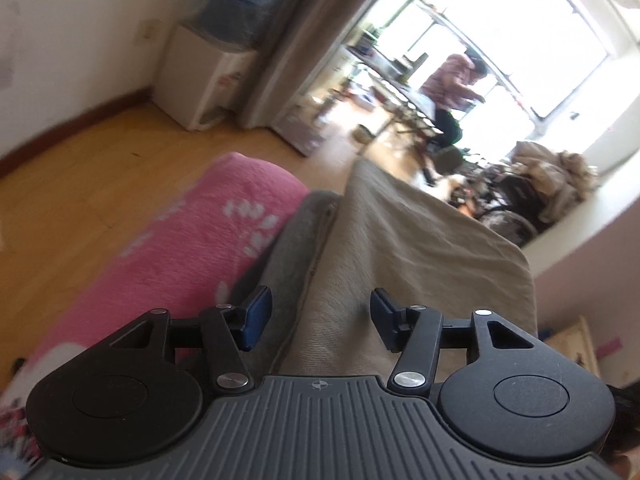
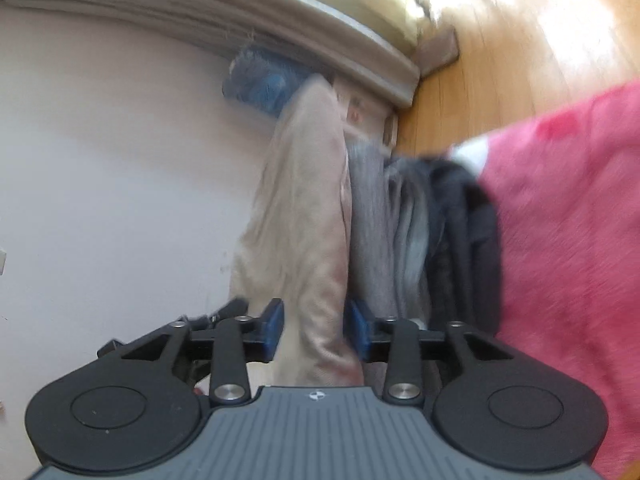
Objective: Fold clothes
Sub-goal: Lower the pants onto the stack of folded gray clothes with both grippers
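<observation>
A beige garment [image 1: 416, 240] lies flat over a grey garment [image 1: 292, 236]. My left gripper [image 1: 320, 316] hovers just above its near end, open, and its blue pads [image 1: 256, 314] touch no cloth. In the right wrist view a fold of the beige garment [image 2: 308, 200] runs away from me between the blue pads [image 2: 274, 330] of my right gripper [image 2: 316, 330]. That gripper is open: a sliver of wall shows between the left pad and the cloth. The picture is blurred.
A pink blanket [image 1: 172, 248] [image 2: 568, 240] lies beside the clothes. Grey [image 2: 384, 220] and dark [image 2: 464, 224] garments sit beside the beige one. On the wooden floor [image 1: 80, 184] stands a water dispenser [image 1: 204, 80]. A person [image 1: 452, 92] stands by the far window, near a heap of clutter [image 1: 552, 184].
</observation>
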`<state>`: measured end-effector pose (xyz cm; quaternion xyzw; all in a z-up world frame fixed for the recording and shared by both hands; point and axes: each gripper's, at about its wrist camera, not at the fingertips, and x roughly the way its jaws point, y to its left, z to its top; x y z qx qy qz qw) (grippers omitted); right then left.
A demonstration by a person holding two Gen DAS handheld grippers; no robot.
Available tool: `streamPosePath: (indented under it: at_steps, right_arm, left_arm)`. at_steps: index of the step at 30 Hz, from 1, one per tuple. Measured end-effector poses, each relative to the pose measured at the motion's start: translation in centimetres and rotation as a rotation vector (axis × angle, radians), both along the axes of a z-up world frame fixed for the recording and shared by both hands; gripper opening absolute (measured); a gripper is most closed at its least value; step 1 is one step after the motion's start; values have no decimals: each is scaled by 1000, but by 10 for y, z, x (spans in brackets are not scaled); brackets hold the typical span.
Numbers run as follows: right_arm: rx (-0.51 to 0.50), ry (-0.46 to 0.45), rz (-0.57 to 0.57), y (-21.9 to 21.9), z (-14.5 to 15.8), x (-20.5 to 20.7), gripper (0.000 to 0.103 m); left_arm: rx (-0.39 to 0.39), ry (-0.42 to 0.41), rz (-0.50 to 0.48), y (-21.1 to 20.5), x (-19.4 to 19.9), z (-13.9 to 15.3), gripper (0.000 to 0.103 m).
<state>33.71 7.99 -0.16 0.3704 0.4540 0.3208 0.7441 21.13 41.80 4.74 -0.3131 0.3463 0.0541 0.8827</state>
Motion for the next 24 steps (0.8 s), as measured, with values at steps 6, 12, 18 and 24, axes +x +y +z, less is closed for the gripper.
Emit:
streamPosePath:
  at_steps: [6,12,18,24]
  right_arm:
    - [-10,-33,-31,-65,34,-26,41]
    - [-77,-83,91,-102,88,-63,41]
    - [-66,-19,144,-103,130,-77,40]
    - [-129,-56,184,-79,142,-93,39]
  left_arm:
    - [103,57,117,-14,-41,75,56]
    - [297,74,201,-48,-114,191,63]
    - [467,140,275,-72,-173,258,79]
    - [449,125,265,-50,-168,234,86]
